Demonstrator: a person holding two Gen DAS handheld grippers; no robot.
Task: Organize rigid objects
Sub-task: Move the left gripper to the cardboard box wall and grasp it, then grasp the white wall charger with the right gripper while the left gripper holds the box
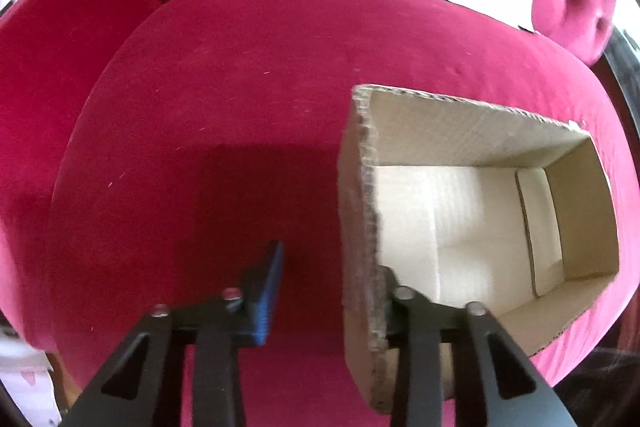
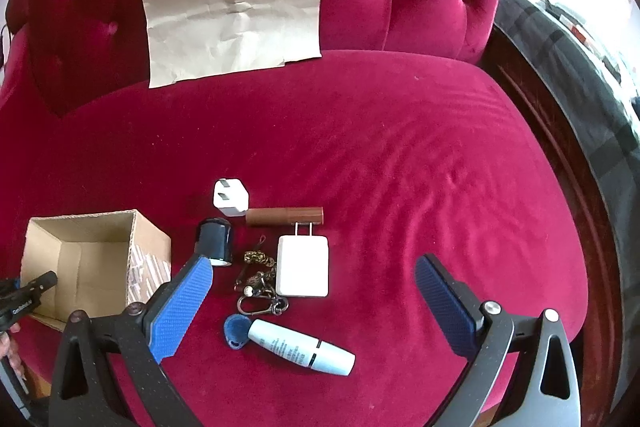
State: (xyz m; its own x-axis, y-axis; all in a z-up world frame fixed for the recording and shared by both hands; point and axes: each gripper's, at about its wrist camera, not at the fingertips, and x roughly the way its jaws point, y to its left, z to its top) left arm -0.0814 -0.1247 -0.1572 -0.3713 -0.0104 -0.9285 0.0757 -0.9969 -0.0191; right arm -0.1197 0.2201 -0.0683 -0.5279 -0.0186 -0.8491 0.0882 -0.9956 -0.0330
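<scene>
My right gripper (image 2: 312, 307) hangs spread wide above the white charger (image 2: 303, 267), right of the cardboard box (image 2: 80, 259). The charger looks light, hard, slick; I'd pinch its flat sides. My left gripper (image 1: 328, 291) straddles the box wall, seemingly not yet pinching.

a home living room, shown by the tufted red velvet sofa (image 2: 360, 155).

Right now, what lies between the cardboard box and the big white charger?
In the right wrist view: a dark cylindrical jar beside the cardboard box, then a keychain next to the big white charger.

Each claw (image 2: 316, 303) has black arms with silver screws and blue textured pads (image 2: 182, 307); the left claw (image 1: 332, 291) looks alike.
</scene>
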